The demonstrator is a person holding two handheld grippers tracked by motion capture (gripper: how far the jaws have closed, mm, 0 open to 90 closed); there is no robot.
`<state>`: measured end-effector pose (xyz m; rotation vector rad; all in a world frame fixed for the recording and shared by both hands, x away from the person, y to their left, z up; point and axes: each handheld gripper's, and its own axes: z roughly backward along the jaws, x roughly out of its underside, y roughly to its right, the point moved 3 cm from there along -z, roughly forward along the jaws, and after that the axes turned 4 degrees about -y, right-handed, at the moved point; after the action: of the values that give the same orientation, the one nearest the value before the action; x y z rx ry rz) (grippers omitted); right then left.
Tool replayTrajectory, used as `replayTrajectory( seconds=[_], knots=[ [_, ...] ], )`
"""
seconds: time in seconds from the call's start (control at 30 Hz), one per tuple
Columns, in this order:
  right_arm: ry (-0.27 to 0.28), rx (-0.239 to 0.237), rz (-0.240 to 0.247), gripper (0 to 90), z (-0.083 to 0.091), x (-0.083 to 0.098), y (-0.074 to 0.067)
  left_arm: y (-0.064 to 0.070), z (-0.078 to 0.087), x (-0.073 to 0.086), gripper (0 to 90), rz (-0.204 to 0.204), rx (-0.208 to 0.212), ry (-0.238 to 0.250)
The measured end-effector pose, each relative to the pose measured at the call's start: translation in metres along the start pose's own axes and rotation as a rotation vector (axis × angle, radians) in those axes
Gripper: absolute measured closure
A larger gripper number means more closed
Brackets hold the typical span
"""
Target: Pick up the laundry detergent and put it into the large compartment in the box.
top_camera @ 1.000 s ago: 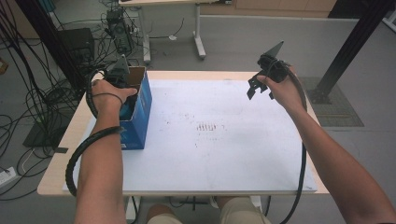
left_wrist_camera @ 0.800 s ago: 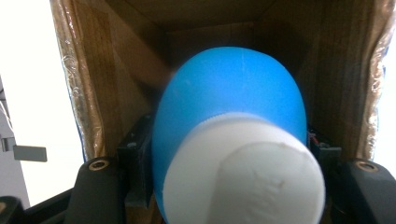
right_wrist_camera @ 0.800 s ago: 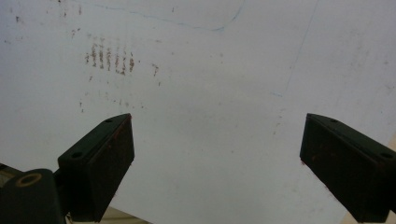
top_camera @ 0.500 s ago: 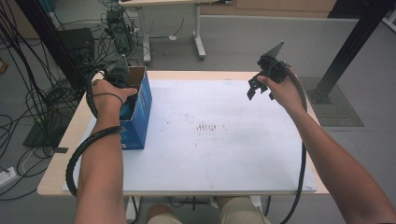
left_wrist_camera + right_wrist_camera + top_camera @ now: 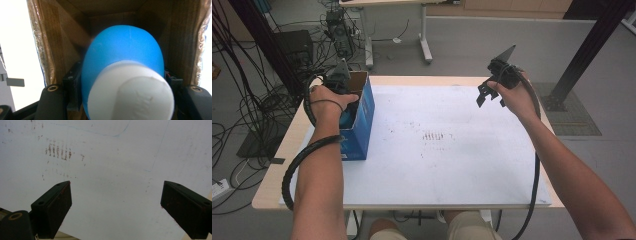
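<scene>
Bottle [image 5: 120, 75], blue with a white cap, sits pinched between the jaws of the left gripper [image 5: 120, 105] inside the box [image 5: 362, 120] at the high view's left, so the next move is probably lifting it out, while the right gripper [image 5: 117, 207] hangs spread over the table [image 5: 452, 165].

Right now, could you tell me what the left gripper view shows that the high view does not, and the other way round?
The left gripper view alone shows the brown cardboard inside of the box and a blue rounded object with a white end held between the left gripper's fingers. The high view alone shows the box's blue outside, the white table top and the right gripper held above it. Both show the left gripper reaching into the open box.
</scene>
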<state>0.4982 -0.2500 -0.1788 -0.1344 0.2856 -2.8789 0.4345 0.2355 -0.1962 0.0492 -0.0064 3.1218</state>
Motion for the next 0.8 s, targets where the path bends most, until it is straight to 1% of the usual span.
replayTrajectory(
  seconds=[0.8],
  knots=[
    [0.001,0.003,0.004,10.1,0.0004,0.0003,-0.0003,0.0013,-0.0001,0.001,36.3,-0.004,-0.004,0.007]
  ],
)
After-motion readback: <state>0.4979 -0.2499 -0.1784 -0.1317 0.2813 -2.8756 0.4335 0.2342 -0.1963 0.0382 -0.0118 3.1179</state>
